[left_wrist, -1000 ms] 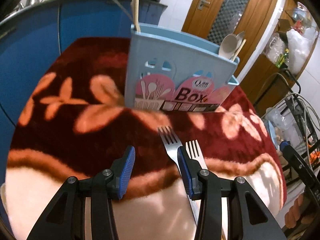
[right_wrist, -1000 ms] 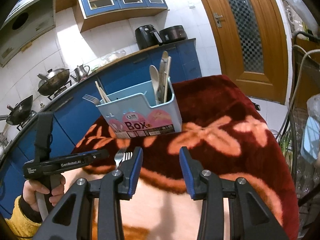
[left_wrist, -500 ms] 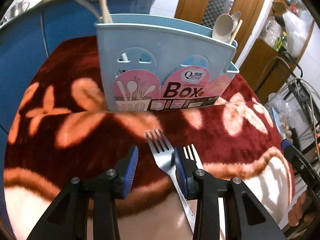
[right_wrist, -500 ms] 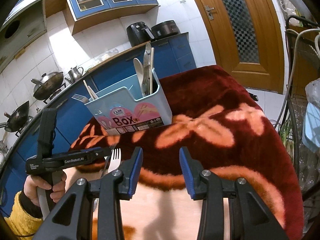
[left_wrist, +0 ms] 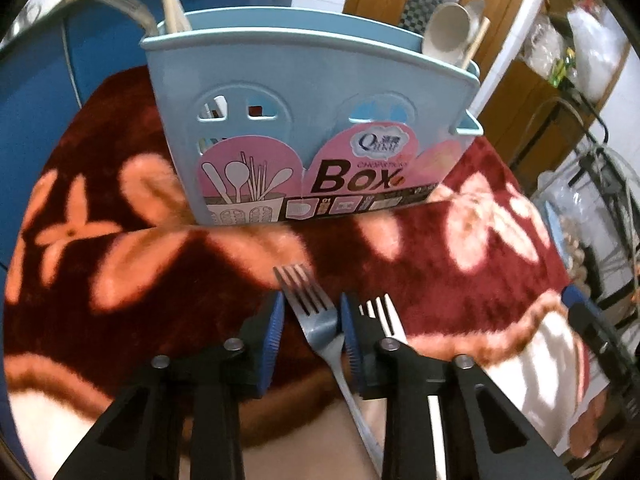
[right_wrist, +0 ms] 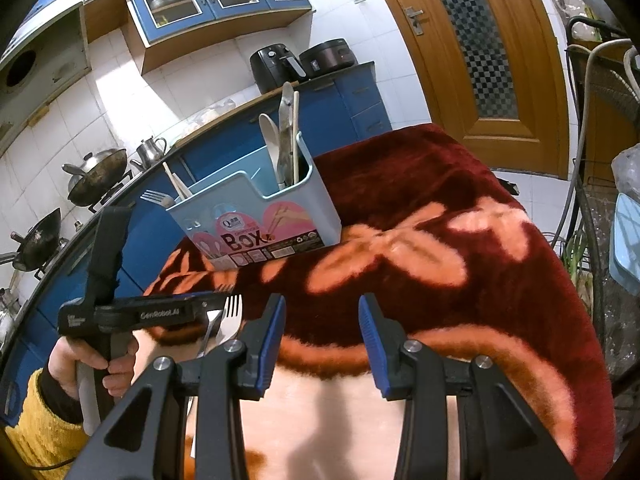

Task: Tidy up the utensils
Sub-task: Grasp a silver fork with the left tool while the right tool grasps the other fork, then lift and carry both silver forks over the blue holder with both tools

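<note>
Two metal forks lie side by side on the red flowered blanket in front of the pale blue utensil box. My left gripper points down over the left fork; its jaws are closing around the fork's neck. The right pad is at the fork, while the left pad stands off it. The second fork lies just outside the right finger. My right gripper hovers open over the blanket with nothing between its fingers. The box stands further back.
The box holds chopsticks and a fork at its left end and spoons at its right. A hand in a yellow sleeve holds the left gripper. Behind are a blue counter, woks and a wooden door. A wire rack stands to the right.
My left gripper has moved forward towards the box and shifted so the left fork now lies between its jaws, which have narrowed. The right gripper has stayed almost still.
</note>
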`<state>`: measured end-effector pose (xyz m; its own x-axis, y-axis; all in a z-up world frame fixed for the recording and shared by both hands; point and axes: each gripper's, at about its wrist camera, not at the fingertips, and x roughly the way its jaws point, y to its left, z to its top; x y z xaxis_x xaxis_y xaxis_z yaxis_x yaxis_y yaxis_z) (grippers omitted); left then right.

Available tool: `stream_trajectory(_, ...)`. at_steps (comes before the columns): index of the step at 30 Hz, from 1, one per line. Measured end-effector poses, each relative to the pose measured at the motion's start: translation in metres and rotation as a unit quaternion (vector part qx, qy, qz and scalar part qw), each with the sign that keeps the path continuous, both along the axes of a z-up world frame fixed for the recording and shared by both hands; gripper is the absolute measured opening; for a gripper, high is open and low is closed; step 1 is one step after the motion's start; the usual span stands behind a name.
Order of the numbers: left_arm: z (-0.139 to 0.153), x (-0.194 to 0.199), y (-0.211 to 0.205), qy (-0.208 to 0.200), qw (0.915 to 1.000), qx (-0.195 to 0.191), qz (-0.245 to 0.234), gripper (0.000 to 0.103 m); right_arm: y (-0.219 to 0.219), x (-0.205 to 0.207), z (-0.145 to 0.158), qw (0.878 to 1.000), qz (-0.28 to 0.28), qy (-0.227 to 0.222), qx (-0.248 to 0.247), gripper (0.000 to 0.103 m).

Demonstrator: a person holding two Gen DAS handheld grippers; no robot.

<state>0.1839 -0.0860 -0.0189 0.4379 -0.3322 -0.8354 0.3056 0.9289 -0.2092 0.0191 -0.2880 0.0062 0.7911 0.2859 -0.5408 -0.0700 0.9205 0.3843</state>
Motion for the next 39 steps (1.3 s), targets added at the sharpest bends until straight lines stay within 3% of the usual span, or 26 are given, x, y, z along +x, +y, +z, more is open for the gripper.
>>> stream_trajectory(2, -0.001, 0.001, 0.001, 0.0, 0.9999, -0.01, 0.007, 0.026, 0.0, 0.0, 0.0, 1.0, 0.001, 0.0, 0.0, 0.041)
stream_trajectory(4, -0.002, -0.001, 0.003, -0.003, 0.9996, -0.027, 0.01, 0.007, 0.0, 0.0, 0.0, 1.0, 0.0, 0.0, 0.0, 0.041)
stream_trajectory(13, 0.0, -0.018, 0.022, -0.016, 0.9949, -0.094, 0.033, 0.004, 0.005, 0.002, -0.001, 1.0, 0.008, 0.003, -0.007, 0.041)
stream_trajectory(27, 0.049, -0.063, 0.062, -0.157, 0.9816, -0.084, 0.07, 0.002, 0.055, 0.023, 0.0, 0.996, 0.076, 0.033, -0.031, 0.041)
stream_trajectory(33, 0.064, -0.078, 0.083, -0.192, 0.9758, -0.074, 0.075, 0.002, 0.083, 0.042, -0.009, 0.99, 0.112, 0.075, -0.041, 0.041)
stream_trajectory(39, 0.065, -0.083, 0.097, -0.2, 0.9724, -0.087, 0.084, 0.002, 0.108, 0.057, -0.019, 0.981, 0.137, 0.117, -0.067, 0.041)
